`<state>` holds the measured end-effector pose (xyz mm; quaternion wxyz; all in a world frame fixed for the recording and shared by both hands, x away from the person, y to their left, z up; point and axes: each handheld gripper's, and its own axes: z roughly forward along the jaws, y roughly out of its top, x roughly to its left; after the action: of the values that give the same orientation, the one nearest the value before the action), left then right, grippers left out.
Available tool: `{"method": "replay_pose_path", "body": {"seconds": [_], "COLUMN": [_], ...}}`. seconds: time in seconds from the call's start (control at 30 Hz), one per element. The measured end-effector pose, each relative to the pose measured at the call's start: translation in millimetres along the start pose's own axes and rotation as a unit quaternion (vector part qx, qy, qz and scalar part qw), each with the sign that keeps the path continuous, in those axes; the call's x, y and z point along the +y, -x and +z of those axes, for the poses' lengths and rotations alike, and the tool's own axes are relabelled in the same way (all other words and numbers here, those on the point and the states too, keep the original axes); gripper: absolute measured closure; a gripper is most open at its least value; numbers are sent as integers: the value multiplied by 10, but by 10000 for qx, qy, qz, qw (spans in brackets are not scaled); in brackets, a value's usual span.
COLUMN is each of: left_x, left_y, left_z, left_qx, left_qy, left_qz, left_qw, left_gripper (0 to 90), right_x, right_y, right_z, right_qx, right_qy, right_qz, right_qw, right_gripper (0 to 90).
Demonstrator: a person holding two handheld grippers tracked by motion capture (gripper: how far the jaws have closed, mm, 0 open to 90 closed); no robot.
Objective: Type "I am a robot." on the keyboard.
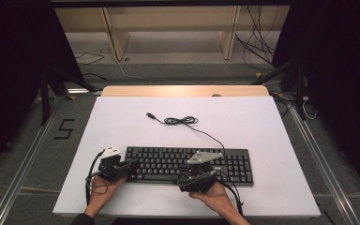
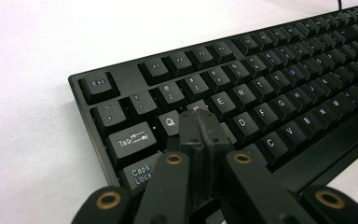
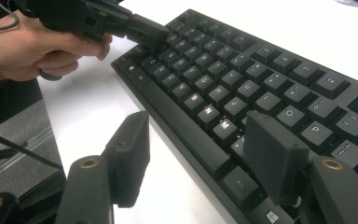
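High view: a black full-size plastic keyboard (image 1: 190,164) is seen lying on the white table top (image 1: 122,126), long axis running left to right, close to the near edge. Its thin black USB cable (image 1: 183,121) is coiled loosely beyond it, toward the far side.

The left gripper (image 1: 132,165) is held at the keyboard's left end, jaws closed on each other with nothing between them; in the left gripper view the joined tips (image 2: 200,122) are set over the upper letter row, just beside the Q key (image 2: 169,122). Contact with a key cannot be told.

The right gripper (image 1: 183,179) is held at the keyboard's near edge, around mid-length. In the right gripper view its jaws are spread wide and empty, straddling the front edge near the space bar (image 3: 186,135).

Judgement: the left gripper is nearer the letter keys, so a key press would likely fall to it. Bare table is noted left, right and beyond the keyboard; the near margin is narrow.
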<state>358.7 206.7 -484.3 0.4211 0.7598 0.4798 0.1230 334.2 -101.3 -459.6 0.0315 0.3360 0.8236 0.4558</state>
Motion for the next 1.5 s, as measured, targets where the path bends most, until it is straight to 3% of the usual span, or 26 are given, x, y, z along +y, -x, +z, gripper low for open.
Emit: {"method": "replay_pose_path", "body": {"seconds": [0.53, 1.07, 1.23, 1.5], "left_x": [-1, 41, 43, 39], "left_y": [5, 13, 17, 40], "left_z": [12, -93, -115, -174], "left_qx": [23, -101, -154, -343], "left_qy": [-125, 103, 132, 230], "left_qz": [31, -56, -83, -120], "left_qw": [9999, 9999, 9998, 9991], "left_gripper": [889, 839, 805, 669], "right_x": [0, 6, 10, 24], "right_y": [-15, 2, 9, 23], "right_z": [4, 19, 29, 52], "right_qx": [-3, -22, -29, -37], "right_qy": [-7, -1, 6, -1], "right_qz": [-22, 14, 4, 25], "right_qw": [10000, 10000, 10000, 10000], "right_gripper": [413, 392, 392, 392]}}
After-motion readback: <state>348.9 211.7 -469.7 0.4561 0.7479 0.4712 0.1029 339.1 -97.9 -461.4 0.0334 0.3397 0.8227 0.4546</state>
